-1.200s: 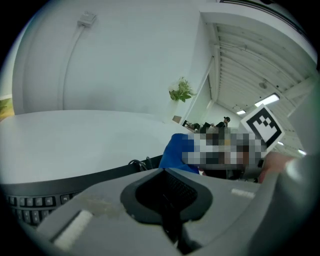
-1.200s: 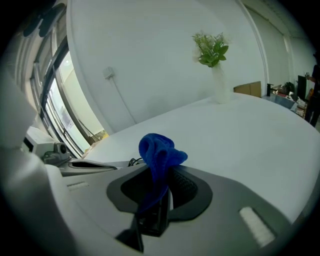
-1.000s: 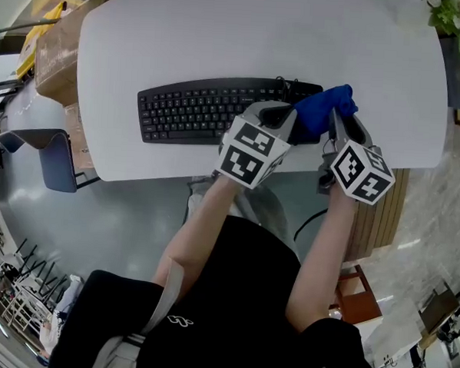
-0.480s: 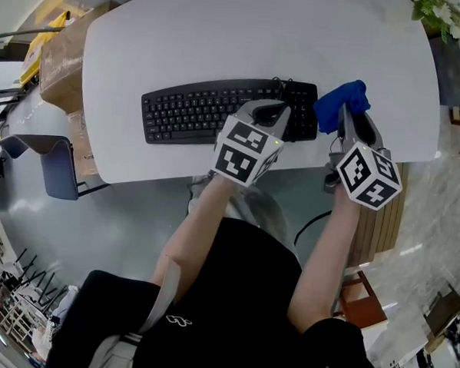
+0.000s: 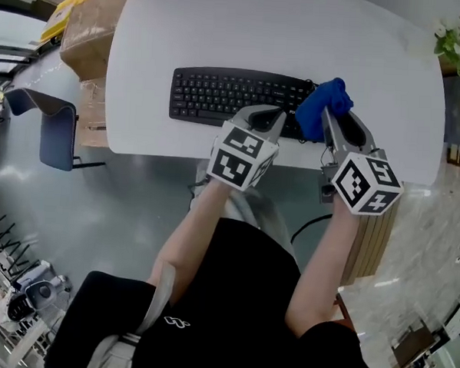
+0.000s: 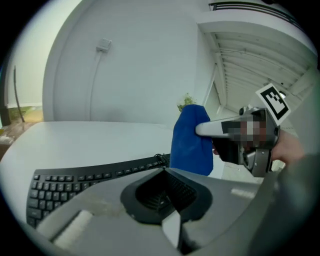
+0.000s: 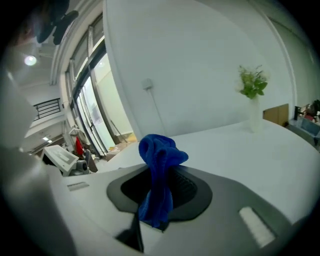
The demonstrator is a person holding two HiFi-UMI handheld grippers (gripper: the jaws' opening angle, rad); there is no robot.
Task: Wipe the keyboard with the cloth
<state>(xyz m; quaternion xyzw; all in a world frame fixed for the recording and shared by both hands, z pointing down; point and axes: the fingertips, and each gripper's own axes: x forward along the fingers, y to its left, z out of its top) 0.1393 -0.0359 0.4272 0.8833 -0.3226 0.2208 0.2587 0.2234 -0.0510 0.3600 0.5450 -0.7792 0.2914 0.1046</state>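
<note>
Right gripper [image 5: 330,121], clenched on a bunched blue cloth [image 5: 318,107], points over the black keyboard's [image 5: 227,95] right end. Left gripper [image 5: 273,115] hovers alongside, clenched empty.

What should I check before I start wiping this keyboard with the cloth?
1. Cloth gripped: ok. The right tongs are shut on the blue cloth.
2. Cloth spread for wiping: not ok. It hangs bunched in a wad.
3. Cloth touching the keys: cannot tell. It sits at the right end of the keyboard, but contact is not visible.
4. Left tongs steadying the keyboard: cannot tell. They are shut and empty at the keyboard's near edge, and contact is not visible.
5. Keyboard fully on the table: ok. It lies flat near the front edge.
6. Keys unobstructed to the left: ok. Nothing is lying on them.
</note>
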